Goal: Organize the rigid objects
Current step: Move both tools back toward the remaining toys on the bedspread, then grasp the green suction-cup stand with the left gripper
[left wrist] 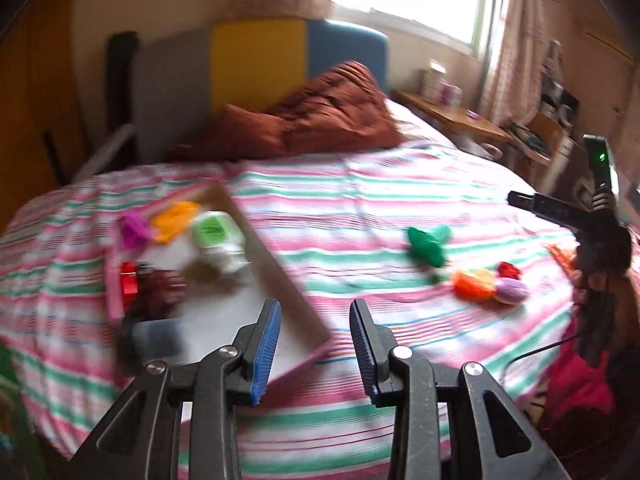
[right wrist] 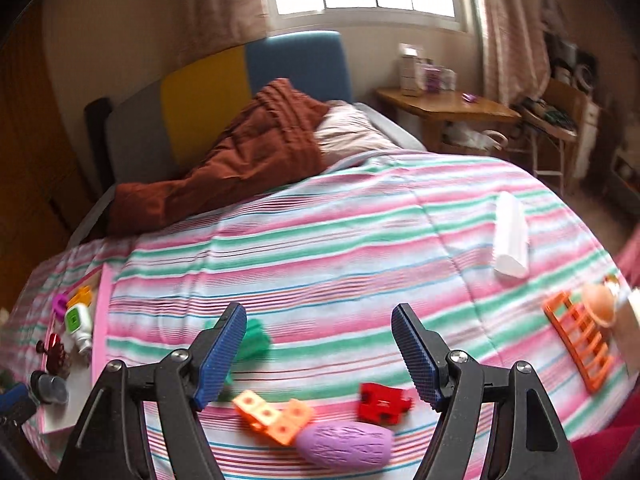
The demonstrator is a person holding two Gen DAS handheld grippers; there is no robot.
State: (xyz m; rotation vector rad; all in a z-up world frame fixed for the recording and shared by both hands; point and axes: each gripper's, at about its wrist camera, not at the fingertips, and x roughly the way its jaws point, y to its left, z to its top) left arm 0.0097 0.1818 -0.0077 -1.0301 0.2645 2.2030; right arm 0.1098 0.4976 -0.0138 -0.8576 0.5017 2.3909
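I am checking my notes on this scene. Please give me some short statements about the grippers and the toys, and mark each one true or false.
1. The right gripper is open and holds nothing. True.
2. The purple oval toy lies in the tray. False: it lies on the striped bedspread, beside the orange blocks.
3. The white bottle with green label lies in the tray. True.
4. The left gripper grips the green toy. False: it is open and empty.
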